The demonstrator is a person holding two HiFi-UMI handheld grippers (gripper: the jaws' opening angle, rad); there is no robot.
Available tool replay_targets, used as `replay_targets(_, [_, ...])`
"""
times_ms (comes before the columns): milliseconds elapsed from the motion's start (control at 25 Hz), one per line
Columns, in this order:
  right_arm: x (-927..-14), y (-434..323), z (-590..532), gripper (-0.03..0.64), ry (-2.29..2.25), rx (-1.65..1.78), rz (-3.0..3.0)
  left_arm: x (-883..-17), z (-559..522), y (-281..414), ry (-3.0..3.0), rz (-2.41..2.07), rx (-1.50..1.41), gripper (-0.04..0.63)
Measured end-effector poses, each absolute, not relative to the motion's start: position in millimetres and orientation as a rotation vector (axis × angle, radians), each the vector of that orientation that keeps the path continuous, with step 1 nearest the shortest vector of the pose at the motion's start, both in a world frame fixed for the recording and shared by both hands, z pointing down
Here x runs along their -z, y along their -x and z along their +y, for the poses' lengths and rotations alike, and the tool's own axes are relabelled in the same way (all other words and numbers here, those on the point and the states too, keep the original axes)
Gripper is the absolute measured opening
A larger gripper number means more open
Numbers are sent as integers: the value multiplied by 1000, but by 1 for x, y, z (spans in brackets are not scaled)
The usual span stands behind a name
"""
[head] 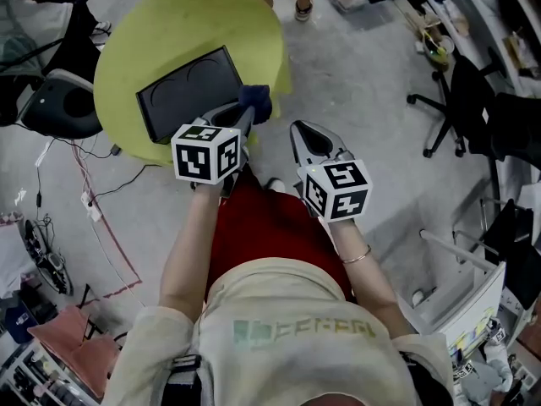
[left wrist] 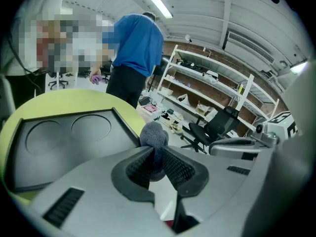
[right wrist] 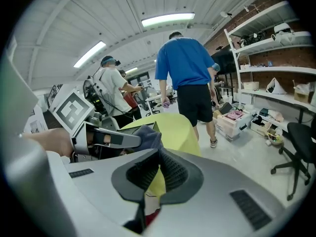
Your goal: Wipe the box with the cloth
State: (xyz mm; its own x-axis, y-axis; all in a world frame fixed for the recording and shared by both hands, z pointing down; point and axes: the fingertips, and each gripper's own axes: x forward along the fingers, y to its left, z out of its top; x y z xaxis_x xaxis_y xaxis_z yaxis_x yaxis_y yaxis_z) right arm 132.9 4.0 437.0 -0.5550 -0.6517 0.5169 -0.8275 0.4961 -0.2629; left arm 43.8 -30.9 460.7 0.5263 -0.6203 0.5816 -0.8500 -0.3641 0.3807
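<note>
- Cloth [left wrist: 154, 135]: dark blue-grey, bunched. It is pinched between the jaws of the left gripper [left wrist: 154, 162]. A rounded wad is seen sticking out past the tips; the rest is squeezed between the ribbed pads.
- Left gripper: clenched on the cloth.
- Box [head: 188, 91]: dark and flat, laid on a round yellow-green table [head: 152, 32], ahead of the left gripper and off to its left. Two shallow round recesses are seen in its top in the left gripper view.
- Cloth to box: the wad is held just beside the box's near right corner. Contact cannot be told from any view.
- Right gripper [right wrist: 158, 162]: jaws closed tip to tip, nothing caught between them. Only the table's yellow-green and a strip of red are seen through the gap lower down.
- Right gripper position: held just to the right of the left gripper and level with it, off the table's edge. The box lies ahead of it and to its left. In its own view the left gripper and the cloth are seen close on its left.
- Marker cubes: one [head: 207, 152] is carried behind the jaws of the left gripper and one [head: 336, 189] behind those of the right.
- Beyond both grippers: a person in a blue shirt [right wrist: 190, 68] is seen standing past the table, back turned. White shelving [left wrist: 217, 93] and a black office chair [left wrist: 217, 125] lie ahead and to the right.
</note>
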Motion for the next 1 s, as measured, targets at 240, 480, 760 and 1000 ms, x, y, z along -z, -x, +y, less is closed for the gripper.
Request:
replay_targets(240, [-423,-142,20,38,-1229,-666,-2428,-456,3,-36,-2080,-1240,-455,60])
replay_targets(480, [-411,-134,41,38,-1189,-644,-2483,-446,42,-13,-2039,-1333,-430,60])
replay_targets(760, [-380,-72,107,38,-1111,-540,-2595,-414,124,52,-2063,-1454,-311,60])
replay_targets(1000, [-359,-64,91,38,-1099,-514,-2665,-393,118,66,-2091,-1541,-208,60])
